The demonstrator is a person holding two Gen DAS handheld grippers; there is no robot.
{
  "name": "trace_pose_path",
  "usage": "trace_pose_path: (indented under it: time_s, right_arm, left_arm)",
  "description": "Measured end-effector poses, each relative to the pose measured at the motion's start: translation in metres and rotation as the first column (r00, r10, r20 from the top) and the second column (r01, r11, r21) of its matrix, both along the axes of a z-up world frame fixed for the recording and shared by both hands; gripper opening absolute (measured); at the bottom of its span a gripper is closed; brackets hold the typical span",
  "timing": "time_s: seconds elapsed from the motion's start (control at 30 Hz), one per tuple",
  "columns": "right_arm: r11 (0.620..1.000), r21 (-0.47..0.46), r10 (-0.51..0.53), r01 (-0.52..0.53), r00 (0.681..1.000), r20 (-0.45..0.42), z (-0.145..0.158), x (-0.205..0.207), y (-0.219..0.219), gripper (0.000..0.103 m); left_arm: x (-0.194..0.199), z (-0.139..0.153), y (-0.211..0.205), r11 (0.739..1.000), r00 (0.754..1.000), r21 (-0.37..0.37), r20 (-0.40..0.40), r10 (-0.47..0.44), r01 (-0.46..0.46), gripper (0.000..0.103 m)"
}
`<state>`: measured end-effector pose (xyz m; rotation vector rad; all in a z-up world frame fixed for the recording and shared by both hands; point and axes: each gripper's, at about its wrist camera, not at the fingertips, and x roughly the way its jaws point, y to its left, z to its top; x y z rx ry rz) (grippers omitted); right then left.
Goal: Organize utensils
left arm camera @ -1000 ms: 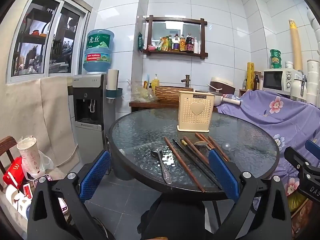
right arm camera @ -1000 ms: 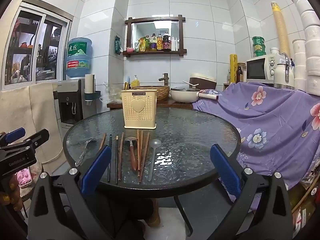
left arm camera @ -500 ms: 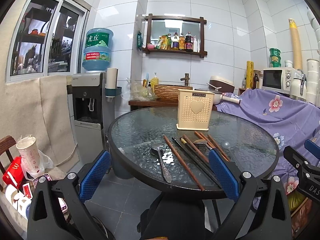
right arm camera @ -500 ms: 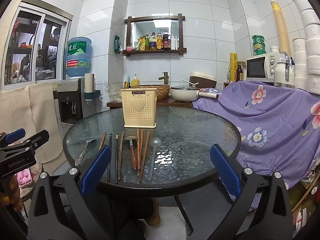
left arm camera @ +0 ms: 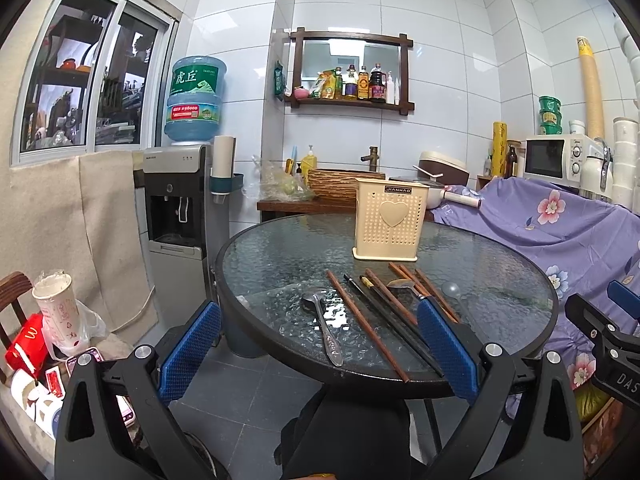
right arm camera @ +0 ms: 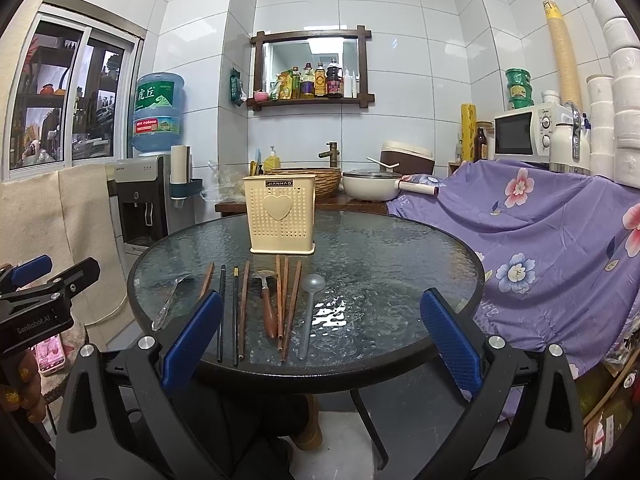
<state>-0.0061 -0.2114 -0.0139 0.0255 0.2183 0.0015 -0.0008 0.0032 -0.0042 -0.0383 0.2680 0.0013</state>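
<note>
While I hold both grippers short of the round dark-rimmed glass table (right arm camera: 400, 248), my left gripper (left arm camera: 318, 354) and right gripper (right arm camera: 316, 338) both have their blue-padded jaws spread wide, grasping nothing. On the glass lie brown wooden chopsticks (right arm camera: 285, 304), black chopsticks (right arm camera: 221, 312), a steel spoon (right arm camera: 168, 300), a wooden-handled spoon (right arm camera: 268, 304) and a translucent grey spoon (right arm camera: 310, 308), side by side near my edge. Just behind them the cream perforated plastic utensil holder (right arm camera: 280, 216) stands upright
</note>
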Motion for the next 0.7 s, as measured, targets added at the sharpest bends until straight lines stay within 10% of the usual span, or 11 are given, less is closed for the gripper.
trace_pose_path:
  time_s: [0.7]
  right_arm:
    - [1.0, 0.005, -0.001, 0.001, 1.0, 0.001, 0.0031, -0.0004, -0.0009, 0.097]
  left_arm:
    - [0.0, 0.0011, -0.0014, 1.0, 1.0, 0.001, 0.001, 0.002, -0.002, 0.097]
